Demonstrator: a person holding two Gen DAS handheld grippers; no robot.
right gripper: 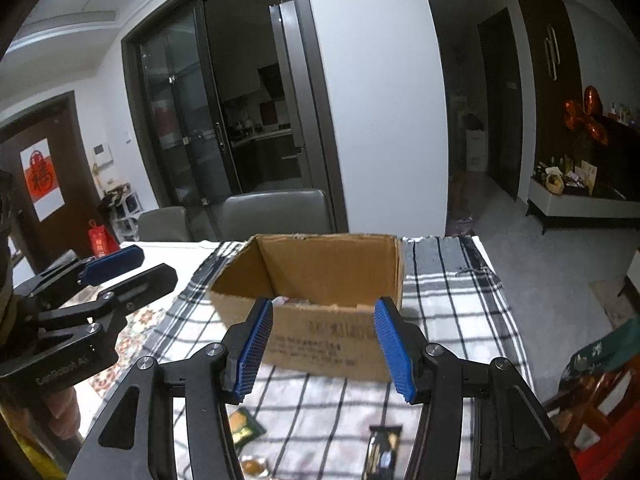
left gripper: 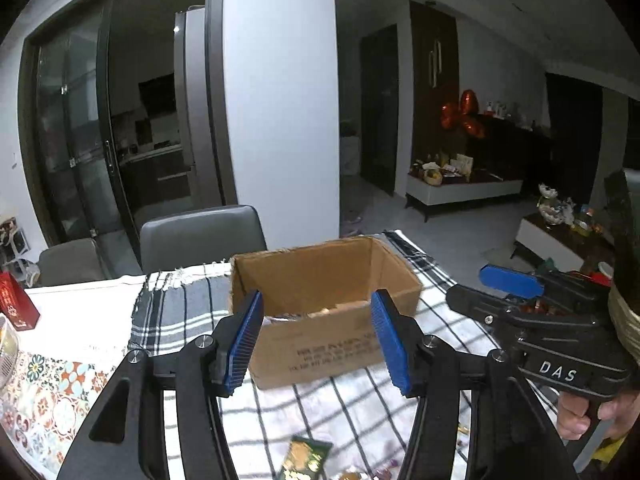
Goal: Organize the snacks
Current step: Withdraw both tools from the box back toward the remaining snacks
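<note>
Beyond both tongs: cardboard box (left gripper: 326,308) on checked cloth (left gripper: 360,412), snacks inside.
Left gripper (left gripper: 318,342): released, empty.
Right gripper (right gripper: 324,346): released, empty.
Left view only: green packet (left gripper: 306,458) below pads.
Right view only: dark snack bar (right gripper: 382,452).

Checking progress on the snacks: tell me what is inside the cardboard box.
The cardboard box stands open on the checked cloth. Over its near wall a few pale wrapped snacks show at the bottom. That wall hides the rest of the floor, so their number is unclear.
</note>
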